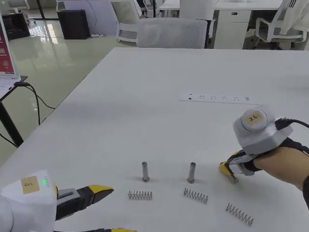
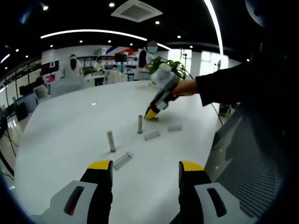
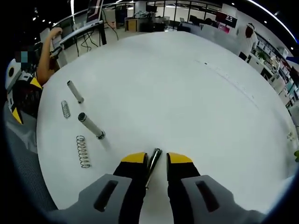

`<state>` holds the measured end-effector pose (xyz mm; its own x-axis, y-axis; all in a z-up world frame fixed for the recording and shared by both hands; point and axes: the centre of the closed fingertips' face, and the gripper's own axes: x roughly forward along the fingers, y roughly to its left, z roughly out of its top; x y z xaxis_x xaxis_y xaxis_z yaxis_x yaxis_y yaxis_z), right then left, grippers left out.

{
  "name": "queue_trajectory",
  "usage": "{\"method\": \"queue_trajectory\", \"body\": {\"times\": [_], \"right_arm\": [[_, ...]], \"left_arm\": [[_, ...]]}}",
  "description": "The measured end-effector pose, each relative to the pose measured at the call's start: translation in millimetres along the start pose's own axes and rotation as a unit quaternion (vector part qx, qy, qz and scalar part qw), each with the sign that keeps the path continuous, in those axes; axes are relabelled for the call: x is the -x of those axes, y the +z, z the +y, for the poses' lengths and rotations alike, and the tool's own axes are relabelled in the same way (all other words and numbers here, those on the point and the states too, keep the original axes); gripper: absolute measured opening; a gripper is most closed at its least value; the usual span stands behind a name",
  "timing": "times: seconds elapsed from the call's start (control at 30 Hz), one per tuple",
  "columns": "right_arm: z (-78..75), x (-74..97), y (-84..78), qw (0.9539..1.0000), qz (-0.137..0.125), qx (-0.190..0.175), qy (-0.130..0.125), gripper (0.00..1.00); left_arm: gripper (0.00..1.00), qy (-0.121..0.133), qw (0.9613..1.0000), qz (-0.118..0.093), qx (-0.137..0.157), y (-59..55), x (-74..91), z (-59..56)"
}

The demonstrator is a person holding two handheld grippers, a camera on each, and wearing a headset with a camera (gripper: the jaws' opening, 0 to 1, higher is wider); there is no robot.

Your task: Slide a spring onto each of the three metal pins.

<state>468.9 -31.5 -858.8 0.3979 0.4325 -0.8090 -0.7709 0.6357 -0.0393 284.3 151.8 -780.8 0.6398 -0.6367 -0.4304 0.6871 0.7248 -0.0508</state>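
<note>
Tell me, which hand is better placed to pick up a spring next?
Left, probably. The left gripper is open and empty, with a spring lying just ahead of it. The right gripper has a pin between its jaws.

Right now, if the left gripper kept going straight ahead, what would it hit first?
Probably the nearest spring, lying just ahead of the open left gripper; the upright pin stands behind it.

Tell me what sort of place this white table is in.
Most likely an open-plan office: white swivel office chairs stand behind the large white table, a white power strip lies on it, and the left gripper view shows a square ceiling air vent.
</note>
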Motion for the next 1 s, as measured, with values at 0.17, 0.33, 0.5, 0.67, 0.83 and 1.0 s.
{"method": "queue_trajectory", "body": {"times": [0.17, 0.33, 0.5, 0.67, 0.83, 1.0], "right_arm": [[1.4, -2.4, -0.9, 1.0, 0.007, -0.005, -0.002, 0.11], [-0.5, -5.1, -1.3, 0.9998, 0.012, -0.015, -0.002, 0.09], [0.2, -5.6, -1.4, 0.9996, 0.021, -0.019, -0.005, 0.08], [0.9, -5.4, -2.5, 0.9989, 0.031, -0.033, -0.008, 0.06], [0.2, -5.3, -2.8, 0.9984, 0.032, -0.044, -0.012, 0.05], [3.1, 1.6, 4.5, 0.9986, 0.009, -0.051, -0.009, 0.05]], "left_arm": [[0.52, 0.001, 1.0, 0.0, 0.002, -0.5, -0.3, 0.9], [0.52, 0.001, 1.0, 0.0, 0.002, -0.3, -0.9, 0.8], [0.52, 0.002, 1.0, -0.001, 0.003, -1.0, -1.7, 2.1], [0.51, 0.003, 1.0, -0.001, 0.002, -1.2, -1.8, 2.4], [0.51, 0.004, 1.0, -0.001, 0.001, -0.7, -1.7, 2.9], [0.51, 0.006, 1.0, -0.003, 0.0, 0.5, -0.9, 3.3]]}}
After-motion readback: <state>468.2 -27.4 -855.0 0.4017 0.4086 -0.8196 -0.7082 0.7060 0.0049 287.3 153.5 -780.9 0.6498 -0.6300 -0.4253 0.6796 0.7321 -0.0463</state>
